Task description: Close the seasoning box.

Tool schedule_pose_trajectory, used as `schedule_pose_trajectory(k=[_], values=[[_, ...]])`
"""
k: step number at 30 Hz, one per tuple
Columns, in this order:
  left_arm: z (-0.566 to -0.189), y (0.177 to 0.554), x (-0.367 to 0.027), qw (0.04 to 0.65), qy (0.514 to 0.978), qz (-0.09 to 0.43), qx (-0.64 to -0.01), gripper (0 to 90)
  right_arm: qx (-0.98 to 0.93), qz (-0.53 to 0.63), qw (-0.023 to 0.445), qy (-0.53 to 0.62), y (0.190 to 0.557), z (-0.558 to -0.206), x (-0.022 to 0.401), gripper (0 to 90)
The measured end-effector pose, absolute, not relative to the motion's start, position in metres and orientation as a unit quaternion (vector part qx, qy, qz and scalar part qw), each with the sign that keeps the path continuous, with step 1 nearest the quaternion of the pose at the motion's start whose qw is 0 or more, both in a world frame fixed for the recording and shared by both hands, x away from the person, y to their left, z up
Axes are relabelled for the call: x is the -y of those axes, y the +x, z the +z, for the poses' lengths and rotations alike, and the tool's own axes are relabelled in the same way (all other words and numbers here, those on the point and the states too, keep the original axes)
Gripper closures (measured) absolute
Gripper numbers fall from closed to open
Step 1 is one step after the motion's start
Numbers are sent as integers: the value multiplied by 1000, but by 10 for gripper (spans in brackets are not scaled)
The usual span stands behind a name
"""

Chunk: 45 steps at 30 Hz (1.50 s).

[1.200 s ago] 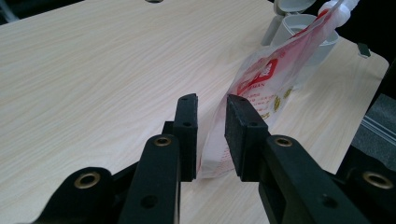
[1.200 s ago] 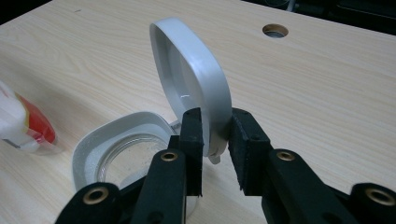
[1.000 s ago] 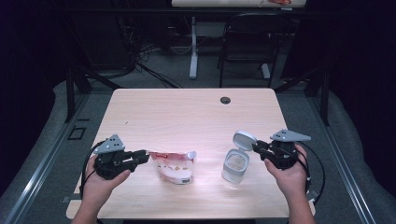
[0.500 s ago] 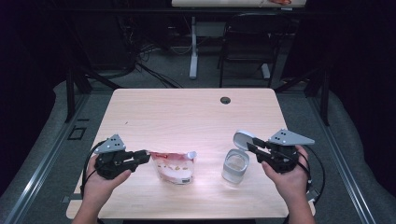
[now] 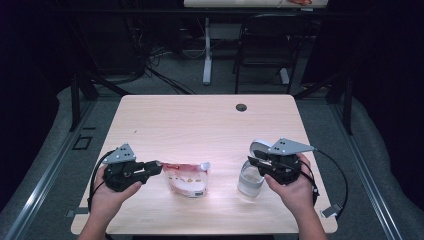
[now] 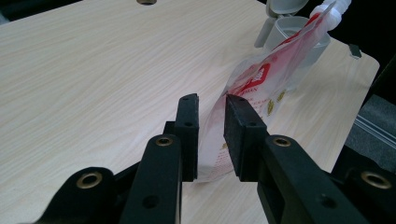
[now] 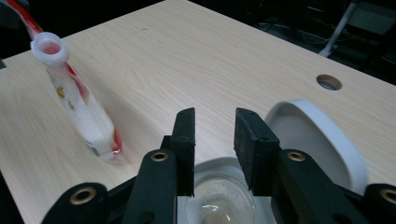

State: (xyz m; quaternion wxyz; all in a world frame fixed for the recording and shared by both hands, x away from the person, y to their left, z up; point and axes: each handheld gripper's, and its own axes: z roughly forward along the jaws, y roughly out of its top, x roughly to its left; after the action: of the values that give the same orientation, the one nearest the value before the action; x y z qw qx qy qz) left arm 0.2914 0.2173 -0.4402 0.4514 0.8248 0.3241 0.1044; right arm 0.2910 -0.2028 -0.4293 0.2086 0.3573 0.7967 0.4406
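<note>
Meanwhile, the right gripper [image 5: 261, 161] is drifting left over the clear jar [image 5: 249, 180], its jaws having just been opening, nothing clamped. At the table's [image 5: 200, 125] near left, the left gripper [image 6: 211, 109] is pinching the glossy red-and-white pouch [image 5: 186, 176]. The right gripper view is revealing the pouch's round spout [image 7: 48, 46] and the jar's hinged lid [image 7: 317, 140].

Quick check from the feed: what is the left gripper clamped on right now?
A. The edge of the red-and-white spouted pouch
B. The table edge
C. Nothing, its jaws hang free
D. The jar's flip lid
A: in the left gripper view the left gripper has both black jaws closed on the edge of the red-and-white pouch, holding it upright beside the open jar.
</note>
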Motion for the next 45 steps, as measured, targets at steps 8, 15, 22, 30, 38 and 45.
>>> schedule_pose_trajectory(k=[8,15,22,30,38,45], values=[[-440,291,-217,452,825,102,-323,763,-813,448,180,324,291,-428,181,682],[-441,291,-217,454,825,100,-322,770,-826,452,151,302,295,-434,158,654],[-441,291,-216,454,826,100,-319,773,-839,451,134,272,295,-440,137,618],[-442,291,-217,454,826,100,-319,783,-840,467,111,253,296,-439,121,618],[-443,291,-215,459,824,101,-316,797,-840,473,97,247,298,-440,112,626],[-443,292,-215,457,826,106,-312,819,-843,471,99,242,297,-441,105,647]])
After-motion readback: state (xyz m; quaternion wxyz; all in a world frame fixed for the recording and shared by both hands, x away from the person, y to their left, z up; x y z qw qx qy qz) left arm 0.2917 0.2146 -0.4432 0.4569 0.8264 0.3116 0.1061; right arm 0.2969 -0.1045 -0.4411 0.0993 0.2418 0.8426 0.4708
